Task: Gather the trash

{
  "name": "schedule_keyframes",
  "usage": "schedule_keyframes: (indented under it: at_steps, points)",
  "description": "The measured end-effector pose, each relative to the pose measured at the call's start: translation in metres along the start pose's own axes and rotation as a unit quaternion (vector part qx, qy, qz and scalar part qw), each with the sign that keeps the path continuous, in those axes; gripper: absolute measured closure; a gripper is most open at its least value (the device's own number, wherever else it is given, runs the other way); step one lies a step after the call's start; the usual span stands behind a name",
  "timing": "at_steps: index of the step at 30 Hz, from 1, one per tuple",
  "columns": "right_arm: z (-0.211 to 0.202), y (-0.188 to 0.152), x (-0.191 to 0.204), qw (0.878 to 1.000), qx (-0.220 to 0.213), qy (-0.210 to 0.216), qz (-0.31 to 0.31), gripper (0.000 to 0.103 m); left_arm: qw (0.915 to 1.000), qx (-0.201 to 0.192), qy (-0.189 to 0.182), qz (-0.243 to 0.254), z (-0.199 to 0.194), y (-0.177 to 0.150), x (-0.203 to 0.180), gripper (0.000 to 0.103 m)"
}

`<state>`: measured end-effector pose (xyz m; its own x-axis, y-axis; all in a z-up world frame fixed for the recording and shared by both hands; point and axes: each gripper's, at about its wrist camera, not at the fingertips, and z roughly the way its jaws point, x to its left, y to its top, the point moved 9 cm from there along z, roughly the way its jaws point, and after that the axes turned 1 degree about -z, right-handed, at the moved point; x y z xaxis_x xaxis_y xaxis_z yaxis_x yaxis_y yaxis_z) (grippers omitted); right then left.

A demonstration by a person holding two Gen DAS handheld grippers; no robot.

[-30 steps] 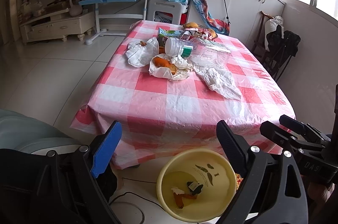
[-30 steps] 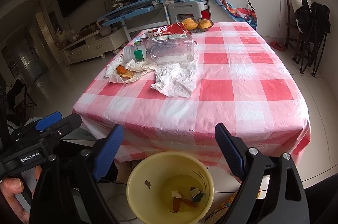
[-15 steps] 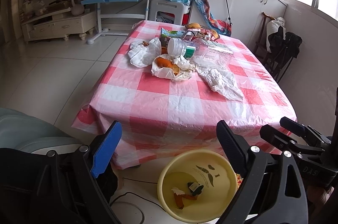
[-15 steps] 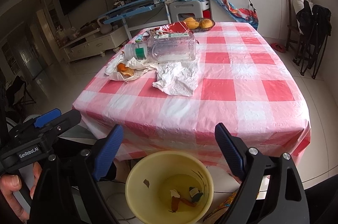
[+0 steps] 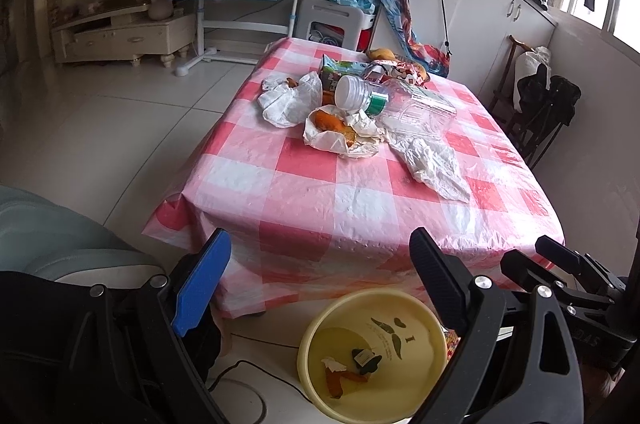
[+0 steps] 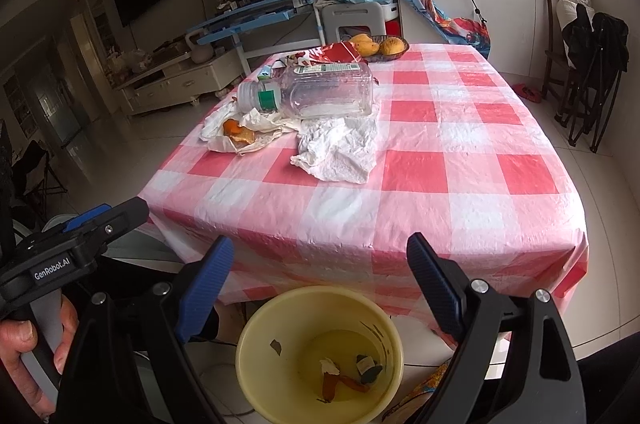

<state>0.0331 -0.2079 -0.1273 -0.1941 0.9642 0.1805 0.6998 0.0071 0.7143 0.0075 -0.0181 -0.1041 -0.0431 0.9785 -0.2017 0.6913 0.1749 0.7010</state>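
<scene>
Trash sits bunched on the far-left part of the checked table, well ahead of both tongs: a clear plastic bottle lying on its side, a crumpled white bag just in front of it, and a paper wrapper with orange peel to the left of that. Beyond the bottle lie a red snack packet and a green carton; a basket of fruit at the far edge looks like it belongs there, not litter.

Directly below and between the fingers of each tong stands a yellow bin on the floor against the near table edge, a few scraps already at its bottom. Placed there, I judge, so anything lifted off the cloth can be drawn back and dropped straight down.

The right gripper has its jaws spread wide with nothing between them, hanging over the bin's mouth and tilted down toward the table. The left gripper is likewise wide apart and empty; in the right view it pokes in from the lower left, with a hand wrapped round its handle.

Both being empty and parted suits a fresh reach; the white bag is nearest the right tong, so probably the easiest next pick, though soft plastic may slip or drag its neighbours
</scene>
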Motion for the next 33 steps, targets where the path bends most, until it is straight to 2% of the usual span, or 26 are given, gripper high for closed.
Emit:
schedule_keyframes:
  at_steps: [6, 22, 28, 33]
  points:
    - [0.0, 0.0, 0.001, 1.0, 0.0, 0.0, -0.002, 0.018, 0.9999, 0.004, 0.001, -0.014, 0.003, -0.001, 0.006, 0.016]
    - [0.005, 0.003, 0.005, 1.0, -0.003, -0.001, -0.015, 0.018, 0.9999, 0.004, 0.0, -0.016, 0.003, -0.001, 0.007, 0.016]
    - [0.018, 0.032, 0.014, 0.999, -0.012, -0.001, -0.043, 0.018, 0.9997, -0.009, 0.0, -0.023, -0.003, 0.005, 0.01, 0.016]
    - [0.05, 0.049, 0.009, 0.998, 0.007, -0.015, -0.061, 0.018, 0.9995, -0.011, -0.003, -0.029, -0.007, 0.009, 0.011, 0.016]
